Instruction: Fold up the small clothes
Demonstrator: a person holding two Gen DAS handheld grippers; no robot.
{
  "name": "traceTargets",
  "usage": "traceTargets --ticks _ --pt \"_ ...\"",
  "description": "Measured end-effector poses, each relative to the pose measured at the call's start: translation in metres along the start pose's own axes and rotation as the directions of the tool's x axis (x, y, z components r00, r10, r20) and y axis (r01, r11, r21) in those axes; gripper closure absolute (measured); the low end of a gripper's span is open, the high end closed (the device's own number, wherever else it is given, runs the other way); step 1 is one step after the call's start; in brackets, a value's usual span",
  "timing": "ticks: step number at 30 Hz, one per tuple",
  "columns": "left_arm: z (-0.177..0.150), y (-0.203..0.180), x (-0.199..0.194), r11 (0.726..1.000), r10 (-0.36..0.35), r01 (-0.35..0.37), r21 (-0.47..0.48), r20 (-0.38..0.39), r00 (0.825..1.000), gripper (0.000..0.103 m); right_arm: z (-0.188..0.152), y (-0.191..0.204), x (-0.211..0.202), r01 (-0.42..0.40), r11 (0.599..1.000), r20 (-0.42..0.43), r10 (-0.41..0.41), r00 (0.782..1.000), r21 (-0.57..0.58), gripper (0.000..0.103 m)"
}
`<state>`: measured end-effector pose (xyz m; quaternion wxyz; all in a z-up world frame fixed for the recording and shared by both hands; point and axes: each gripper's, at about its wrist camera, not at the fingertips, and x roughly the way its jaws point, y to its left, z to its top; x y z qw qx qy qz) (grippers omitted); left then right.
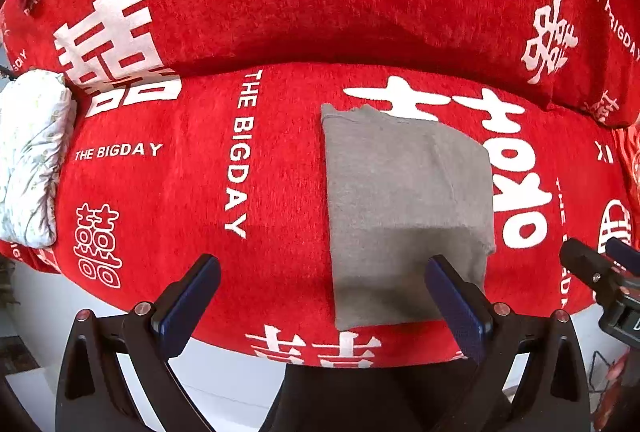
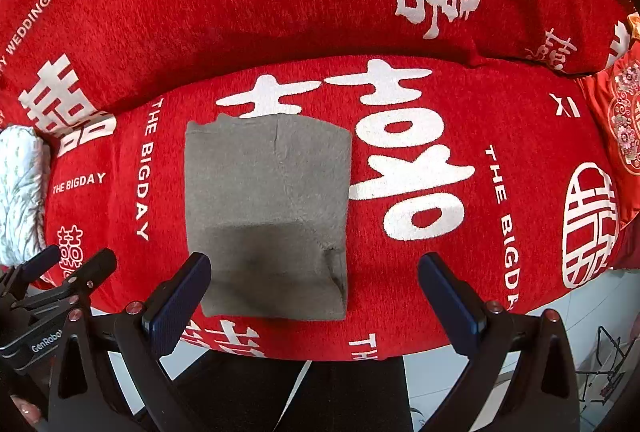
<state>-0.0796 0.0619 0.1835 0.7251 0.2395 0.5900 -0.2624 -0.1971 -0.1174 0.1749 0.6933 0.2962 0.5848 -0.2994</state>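
Both grippers, left and right, are hovering with fingers apart over the soft, light grey cloth, best pinched at corners.

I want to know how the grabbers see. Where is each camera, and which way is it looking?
Left wrist: on the left gripper, looking forward along its open fingers at the grey folded cloth on the red sofa cover; the right gripper peeks in at the right.
Right wrist: on the right gripper, facing the same way, fingers open; the left gripper shows at the left.
Both share the cloth, cover and white pillow.
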Motion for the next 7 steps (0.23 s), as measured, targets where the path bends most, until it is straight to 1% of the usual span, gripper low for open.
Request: traceTargets --ticks 3,7 --pt "0.0014 -0.0014 -0.0029 1.000 0.000 0.000 0.014 0.015 1.000 0.001 -0.0004 -0.0002 0.0001 0.000 1.000 -0.001 0.000 1.000 0.003 0.000" --pt "0.0018 -0.0045 -0.0026 1.000 -0.002 0.002 0.029 0.011 1.000 0.001 -0.0001 -0.0010 0.0008 -0.002 1.000 -0.002 0.002 1.000 0.003 0.000"
